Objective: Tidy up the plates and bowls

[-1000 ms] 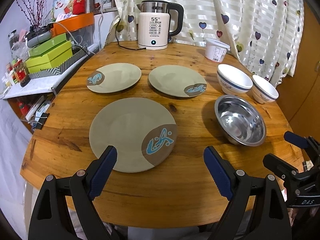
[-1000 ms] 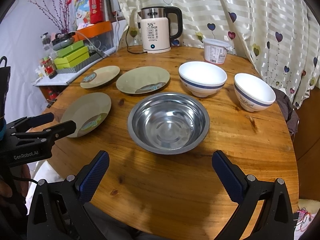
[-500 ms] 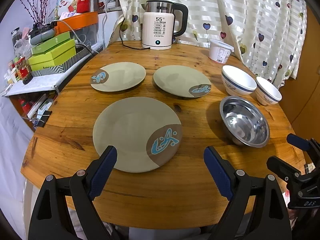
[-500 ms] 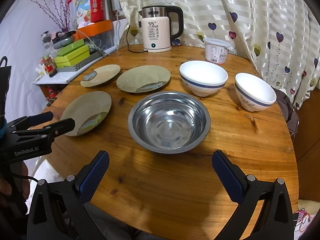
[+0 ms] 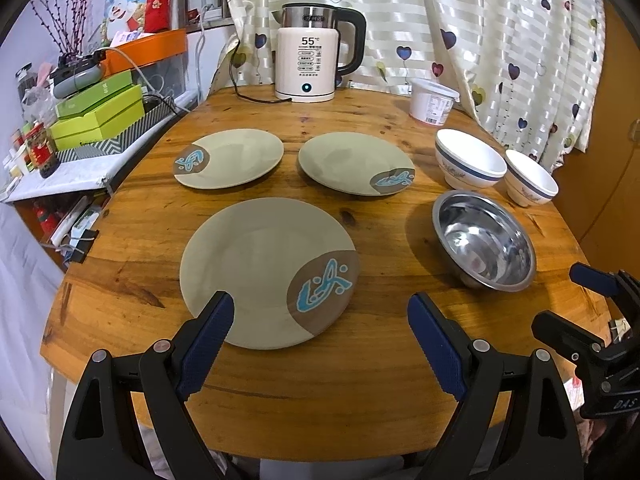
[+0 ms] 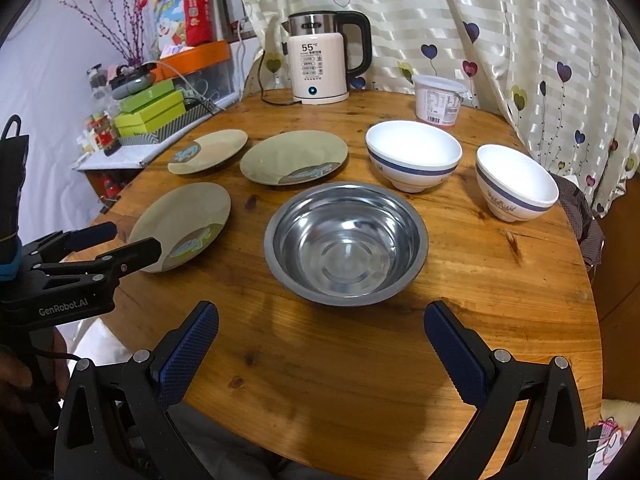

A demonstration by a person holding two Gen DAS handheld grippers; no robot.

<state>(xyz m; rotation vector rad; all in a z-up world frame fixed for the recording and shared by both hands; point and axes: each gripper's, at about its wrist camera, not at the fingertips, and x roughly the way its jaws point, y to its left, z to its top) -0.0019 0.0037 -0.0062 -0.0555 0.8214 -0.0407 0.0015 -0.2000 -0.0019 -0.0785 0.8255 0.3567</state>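
Three beige plates with a brown patch lie apart on the round wooden table (image 5: 360,380): a near plate (image 5: 256,268), a far left plate (image 5: 236,156) and a far right plate (image 5: 348,162). A steel bowl (image 6: 346,242) sits near the front; two white bowls with a blue band, one larger (image 6: 414,152) and one smaller (image 6: 516,180), stand behind it. My left gripper (image 5: 320,328) is open and empty, just before the near plate. My right gripper (image 6: 322,336) is open and empty, in front of the steel bowl.
A white electric kettle (image 5: 310,64) and a white lidded tub (image 5: 432,100) stand at the table's back. A side shelf with green boxes (image 5: 100,116) is at the left. A curtain (image 6: 520,40) hangs behind and to the right.
My left gripper has moved a little forward and right, so the plates sit slightly lower and nearer in its view. The right gripper has barely moved. Both stay open.
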